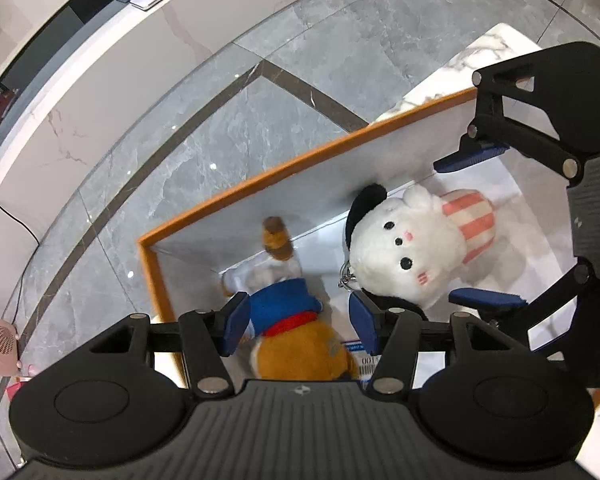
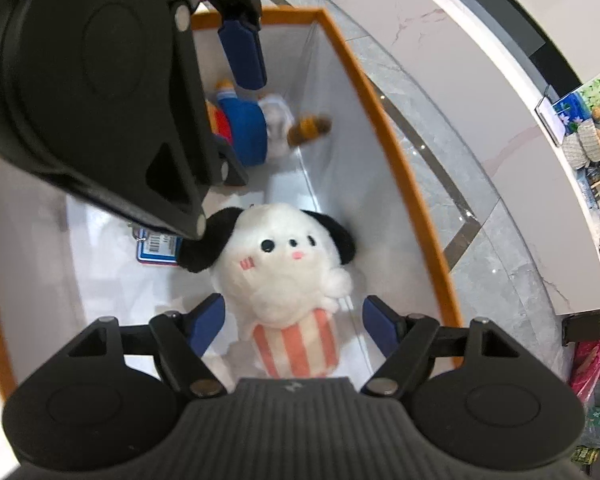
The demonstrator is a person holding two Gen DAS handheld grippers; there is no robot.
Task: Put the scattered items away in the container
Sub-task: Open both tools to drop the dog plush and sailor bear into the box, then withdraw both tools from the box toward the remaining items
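Printed matter in the box.
A tag (image 1: 364, 362) beside the orange toy (image 1: 300, 354) bears a barcode and digits "001"; the rest is illegible.

Bright, even indoor light with soft shadows; small glints speckle the glossy floor (image 1: 204, 128). Fisheye bends straight edges strongly toward the borders. The orange toy (image 2: 260, 128) looks slightly blurred.

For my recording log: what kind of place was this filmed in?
Probably a shop or showroom, not certain. Polished grey marble floor, a long curved white counter carrying plush toys and displayed goods, and a barcode price tag beside the white plush dog.
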